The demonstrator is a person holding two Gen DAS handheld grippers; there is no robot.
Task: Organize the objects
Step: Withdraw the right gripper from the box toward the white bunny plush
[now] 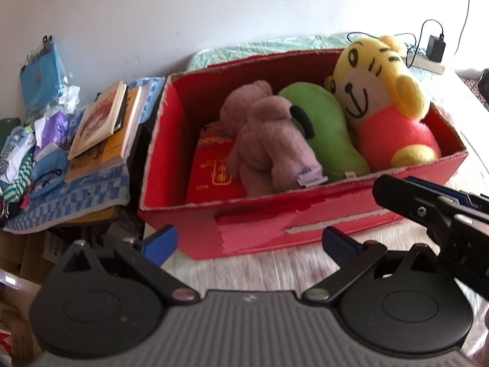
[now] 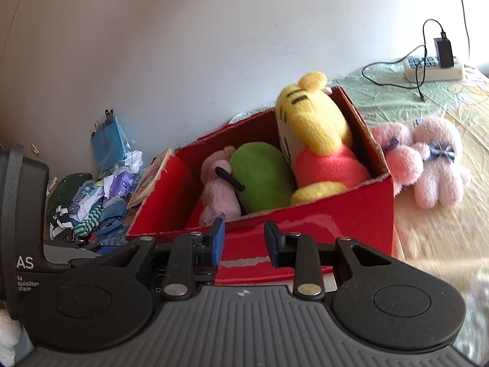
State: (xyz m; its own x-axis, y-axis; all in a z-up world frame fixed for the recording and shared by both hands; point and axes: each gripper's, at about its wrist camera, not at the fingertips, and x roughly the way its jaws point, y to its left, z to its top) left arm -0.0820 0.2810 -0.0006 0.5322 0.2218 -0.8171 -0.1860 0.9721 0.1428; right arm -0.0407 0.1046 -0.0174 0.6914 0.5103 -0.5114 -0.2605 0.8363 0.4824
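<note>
Centre of both views: open red cardboard box (image 1: pixel 305 214), torn tape along its near wall, sitting on a pale bed surface (image 1: pixel 275 269).

Inside the box, from frame left to right in the left wrist view:
- flat red packet with gold lettering (image 1: pixel 214 168), lying on the box floor at the left end
- mauve plush bear (image 1: pixel 262 140), face down, partly over the packet
- green bean-shaped plush cushion (image 1: pixel 330 134), leaning against the bear
- yellow tiger plush in a pink shirt (image 1: pixel 379 91), propped upright in the right end, head above the rim

Right of the box in the right wrist view: two pink plush rabbits with blue bows (image 2: pixel 428 162) lie on the bed, outside the box; the nearer one looks to touch its right wall.

Your left gripper (image 1: pixel 249 243) sits at lower centre of its own view, blue-padded jaws spread wide, nothing between them, just short of the box's near wall. Your right gripper (image 2: pixel 244 241) shows narrower jaws with a clear gap and nothing between the pads; the red wall lies behind that gap. Its black body enters the left wrist view from the right edge, beside the box's near right corner.

Frame left of the box: stack of books (image 1: pixel 104 128) on a blue-and-white checked cloth (image 1: pixel 76 202), with a heap of small clothes and wrappers (image 1: pixel 33 153). Upper right: white power strip with a black charger (image 2: pixel 437 64) on green bedding.
</note>
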